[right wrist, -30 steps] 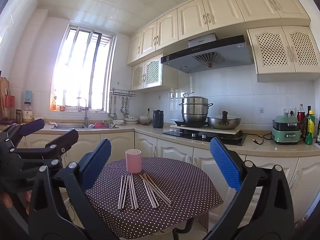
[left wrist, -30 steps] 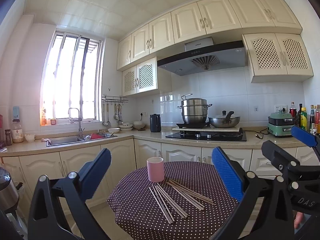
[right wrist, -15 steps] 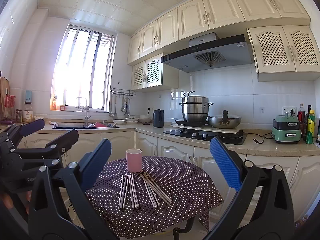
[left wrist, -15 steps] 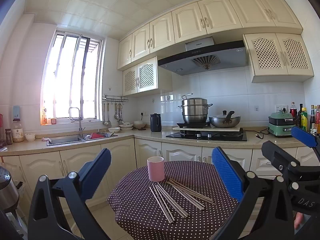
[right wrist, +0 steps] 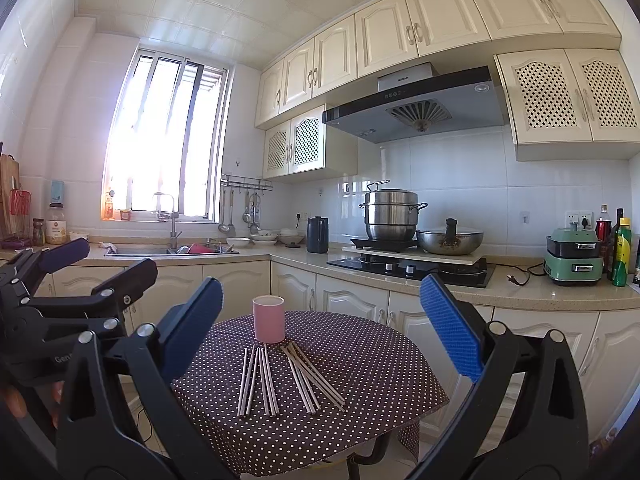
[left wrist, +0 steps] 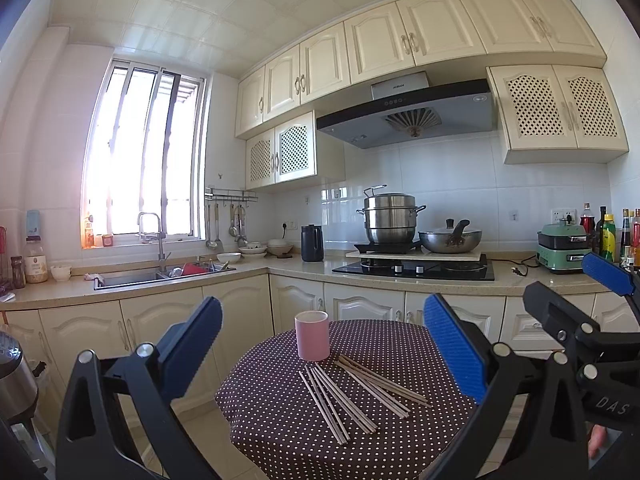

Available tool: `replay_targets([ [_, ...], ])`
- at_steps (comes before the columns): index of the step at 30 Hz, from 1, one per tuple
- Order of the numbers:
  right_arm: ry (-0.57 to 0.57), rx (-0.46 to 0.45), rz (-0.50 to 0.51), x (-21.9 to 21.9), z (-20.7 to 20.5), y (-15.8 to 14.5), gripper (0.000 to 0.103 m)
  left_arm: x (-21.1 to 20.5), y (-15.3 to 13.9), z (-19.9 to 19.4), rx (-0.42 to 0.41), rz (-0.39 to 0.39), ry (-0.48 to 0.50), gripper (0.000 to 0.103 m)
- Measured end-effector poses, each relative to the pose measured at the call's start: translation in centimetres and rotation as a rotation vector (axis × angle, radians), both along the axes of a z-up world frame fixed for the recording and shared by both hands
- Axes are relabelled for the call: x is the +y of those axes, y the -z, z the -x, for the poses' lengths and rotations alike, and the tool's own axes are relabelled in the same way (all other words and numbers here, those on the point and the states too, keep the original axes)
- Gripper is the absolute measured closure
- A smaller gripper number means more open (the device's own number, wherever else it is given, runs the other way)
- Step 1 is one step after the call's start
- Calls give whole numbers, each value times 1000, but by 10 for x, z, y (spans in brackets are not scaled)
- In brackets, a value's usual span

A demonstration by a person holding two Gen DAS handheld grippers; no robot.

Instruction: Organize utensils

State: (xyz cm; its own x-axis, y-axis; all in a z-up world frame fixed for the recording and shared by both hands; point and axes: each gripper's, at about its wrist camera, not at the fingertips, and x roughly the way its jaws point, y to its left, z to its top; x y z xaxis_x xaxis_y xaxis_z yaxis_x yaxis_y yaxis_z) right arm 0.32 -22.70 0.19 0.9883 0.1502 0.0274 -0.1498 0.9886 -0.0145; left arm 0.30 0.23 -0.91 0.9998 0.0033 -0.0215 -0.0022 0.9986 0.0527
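Both grippers hang in the air short of the round table [left wrist: 280, 432], the left gripper [left wrist: 320, 356] and right gripper [right wrist: 320, 328] each with jaws spread wide and nothing between them. The chopsticks [right wrist: 280, 376] lie loose on the polka-dot tablecloth in two fanned bunches, just in front of the pink cup [right wrist: 269, 319], which stands upright near the table's far edge.

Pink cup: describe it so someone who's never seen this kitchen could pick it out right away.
Start at the round table with the dark brown white-dotted cloth in the middle of the kitchen, in front of the cream base cabinets. At its far side stands the plain pink cylindrical cup, upright, with no handle in view. The thin pale chopsticks lie flat in front of it; it alone stands upright on the cloth.
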Motion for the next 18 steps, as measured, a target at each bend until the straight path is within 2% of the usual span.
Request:
replay_targets([
  [18,5,8,2,5,-2,2,6,4,3,-4,16,1,-3,4],
])
